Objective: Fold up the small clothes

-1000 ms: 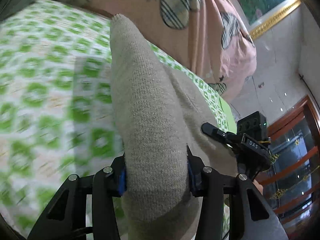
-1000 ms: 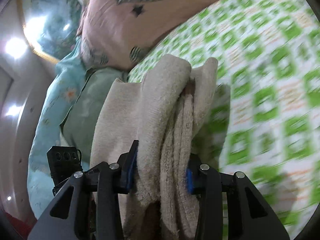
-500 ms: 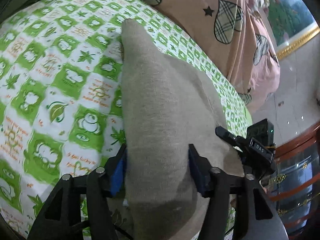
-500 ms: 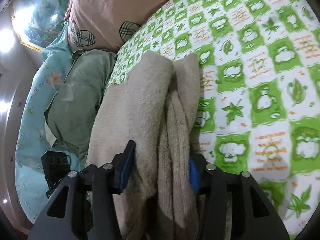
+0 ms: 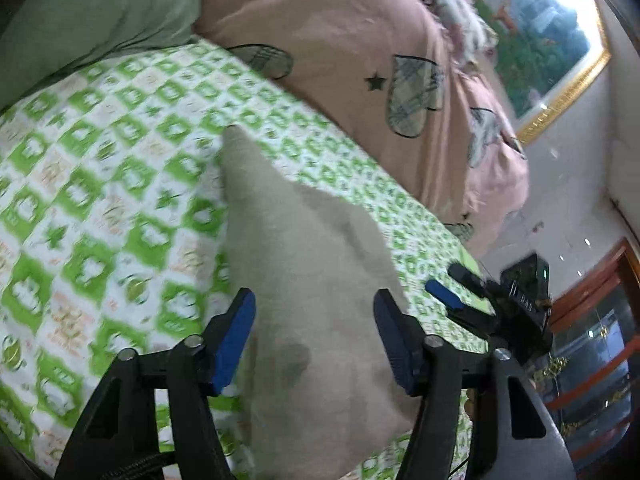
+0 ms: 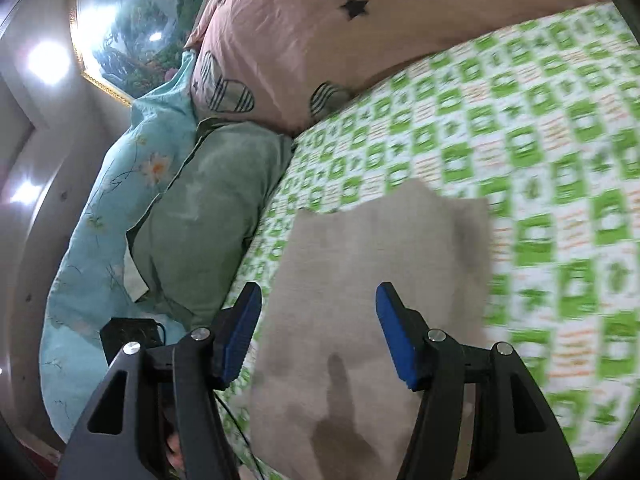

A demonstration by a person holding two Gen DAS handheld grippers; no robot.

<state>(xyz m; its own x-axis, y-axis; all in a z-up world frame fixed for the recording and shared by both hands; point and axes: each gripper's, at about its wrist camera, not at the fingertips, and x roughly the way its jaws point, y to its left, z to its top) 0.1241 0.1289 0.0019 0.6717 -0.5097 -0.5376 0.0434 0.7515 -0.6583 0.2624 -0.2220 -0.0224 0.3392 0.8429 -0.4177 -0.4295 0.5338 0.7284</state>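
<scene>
While your left tongs (image 5: 314, 334) and right tongs (image 6: 318, 330) gape wide, beige knitted garment (image 5: 312, 280) lies flat between both, on green-checked bedsheet (image 5: 100, 200).

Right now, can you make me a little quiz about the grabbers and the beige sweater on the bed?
1. True or false: the left gripper is squeezing the beige sweater.
2. Pick one. The sweater lies on: A) a wooden floor, B) a green and white sheet, C) a chair.
3. Fill the gap: the big pillow behind the sheet is pink with plaid ____ and small black stars.

Key:
1. False. Its jaws stand wide apart, and so do those of the right gripper; the sweater lies loose on the sheet.
2. B.
3. Hearts.
</scene>
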